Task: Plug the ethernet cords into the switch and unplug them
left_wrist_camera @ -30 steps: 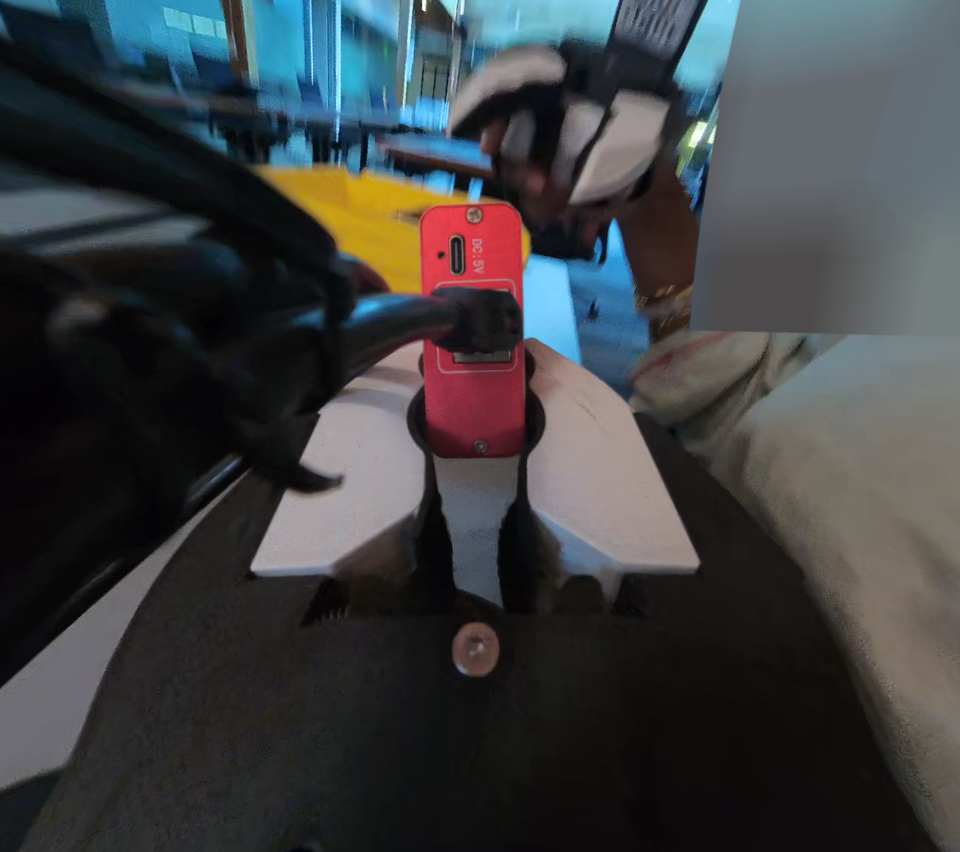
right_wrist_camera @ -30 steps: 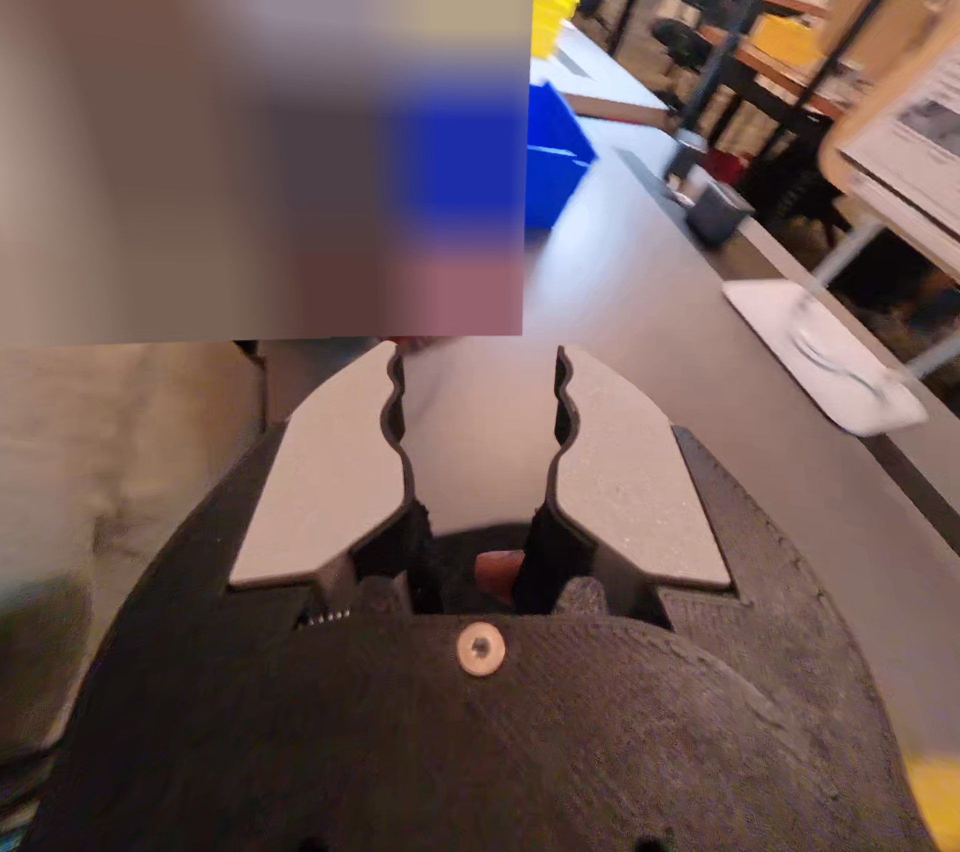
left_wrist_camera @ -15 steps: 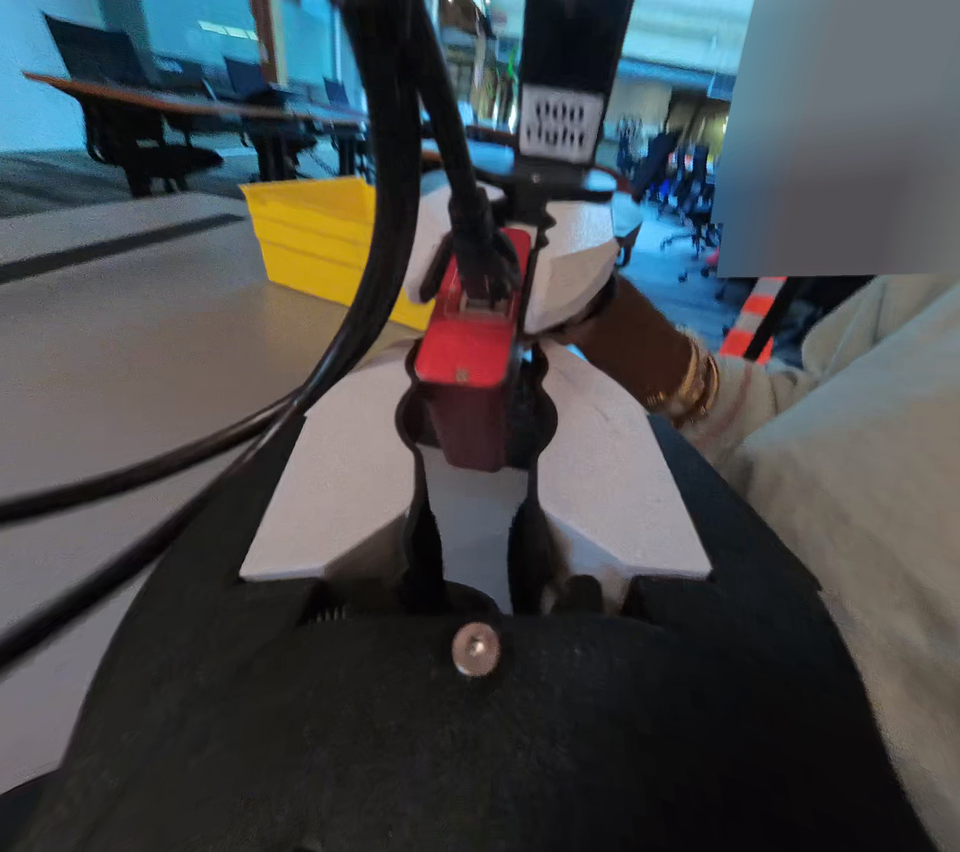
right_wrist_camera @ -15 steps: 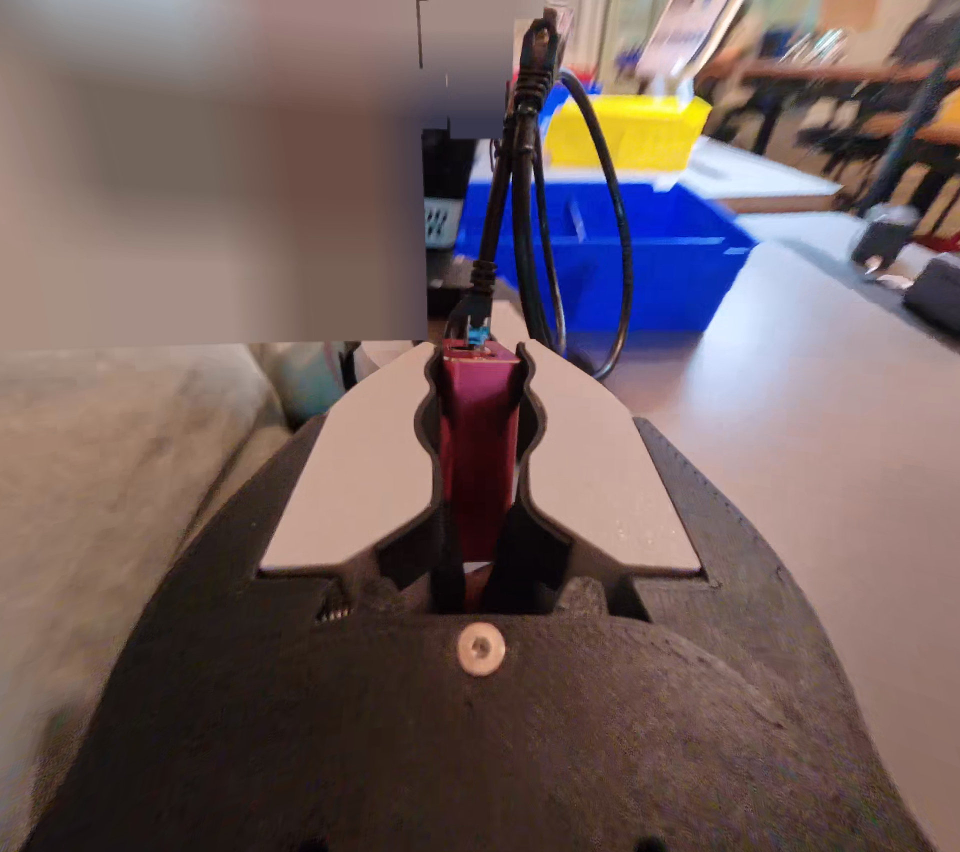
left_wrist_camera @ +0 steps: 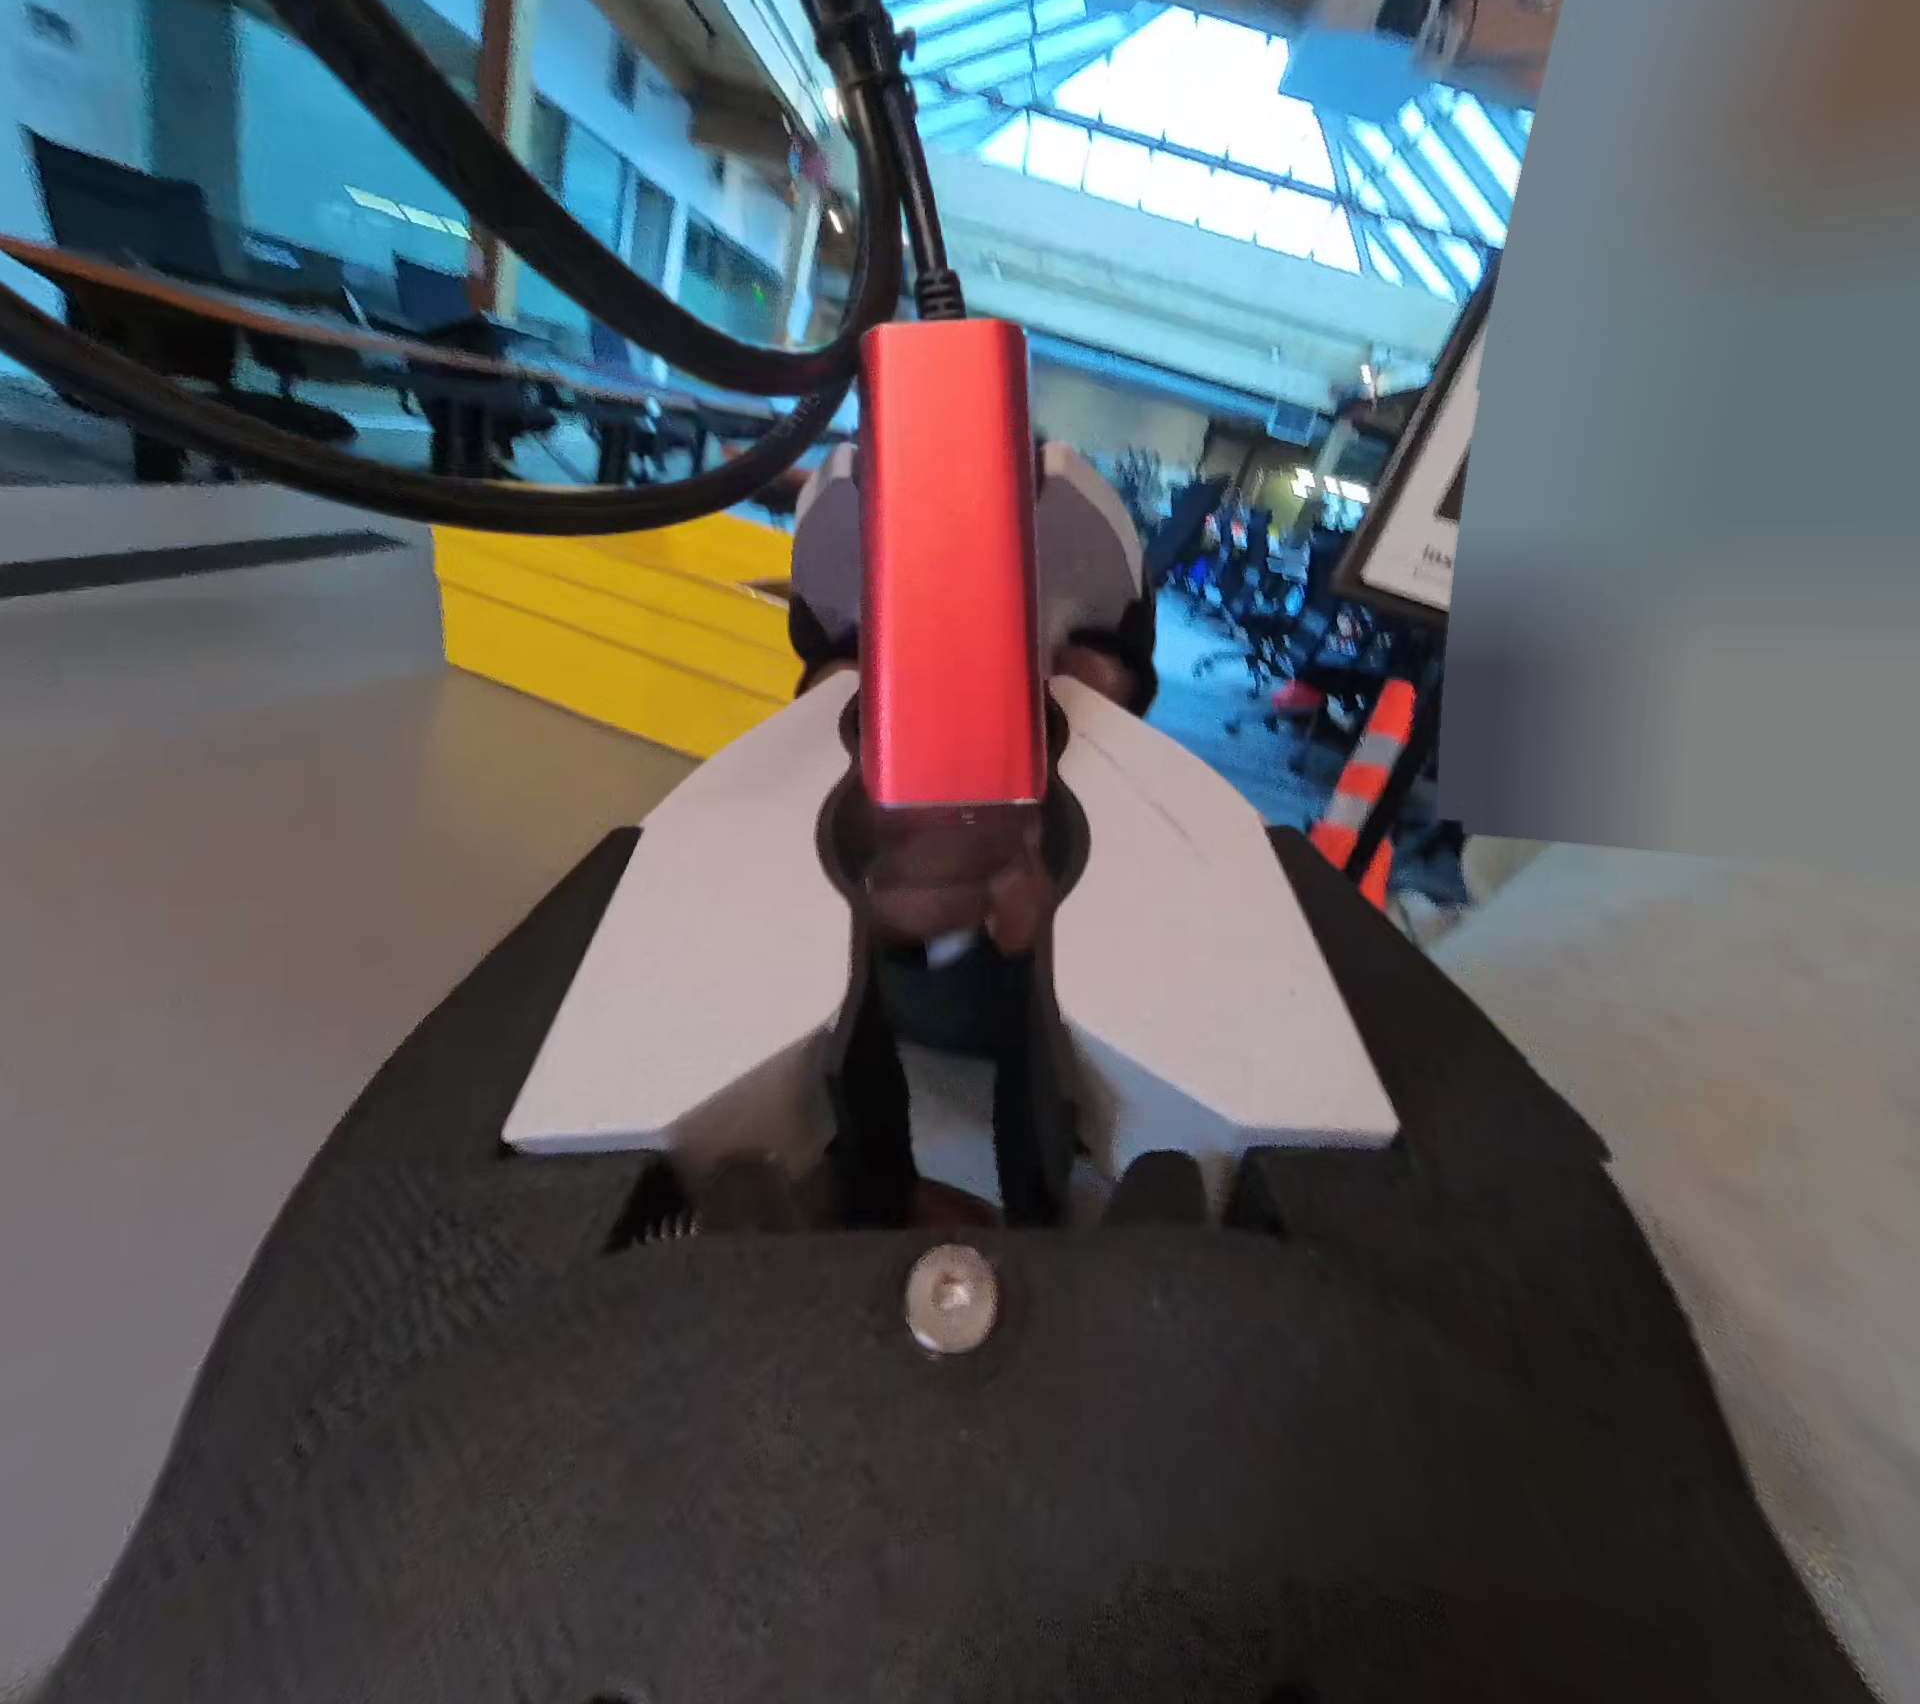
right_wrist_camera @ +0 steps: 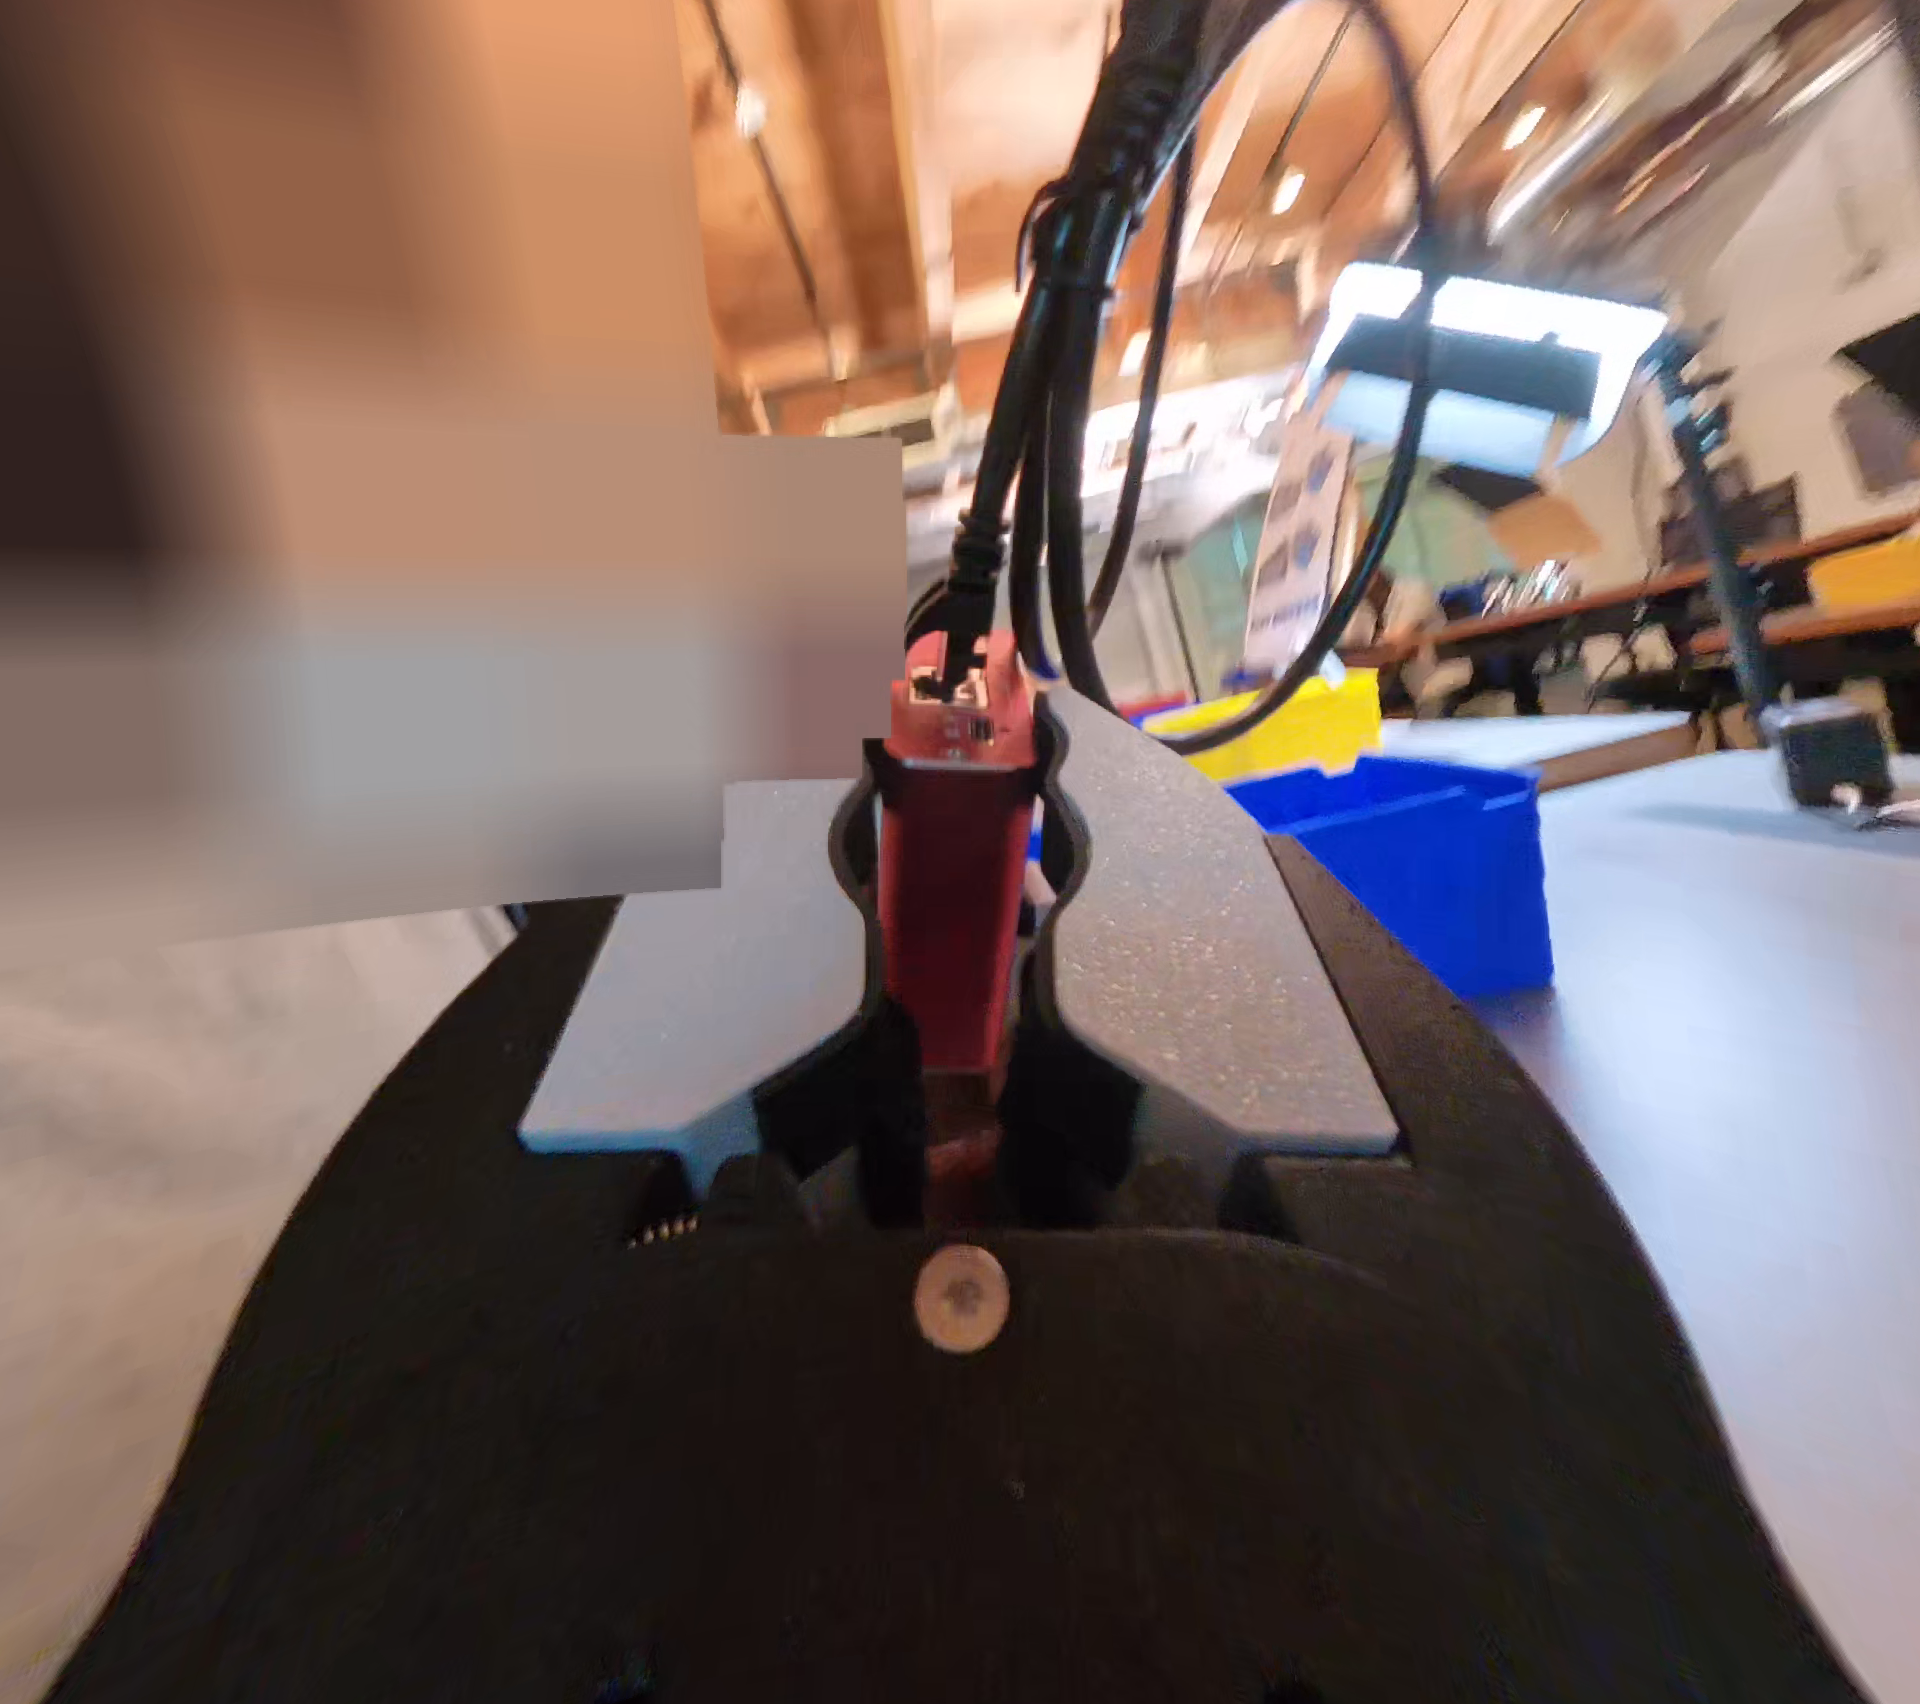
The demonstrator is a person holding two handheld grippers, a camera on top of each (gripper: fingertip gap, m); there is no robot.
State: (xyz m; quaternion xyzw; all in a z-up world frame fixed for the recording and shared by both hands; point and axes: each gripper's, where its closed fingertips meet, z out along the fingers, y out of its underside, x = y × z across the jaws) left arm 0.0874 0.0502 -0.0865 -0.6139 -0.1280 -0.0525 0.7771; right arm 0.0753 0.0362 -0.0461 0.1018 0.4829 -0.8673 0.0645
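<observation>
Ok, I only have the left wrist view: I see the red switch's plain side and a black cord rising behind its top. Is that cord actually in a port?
Observer: Yes. The right wrist view shows the black cord with its plug seated in the port on the switch end face.
Operator: Is the right gripper really gripping it?
Observer: The right gripper is shut on the switch, one finger on each side.
Operator: Anything on the table that side?
Observer: A blue bin stands on the table, just beyond the gripper.
</observation>
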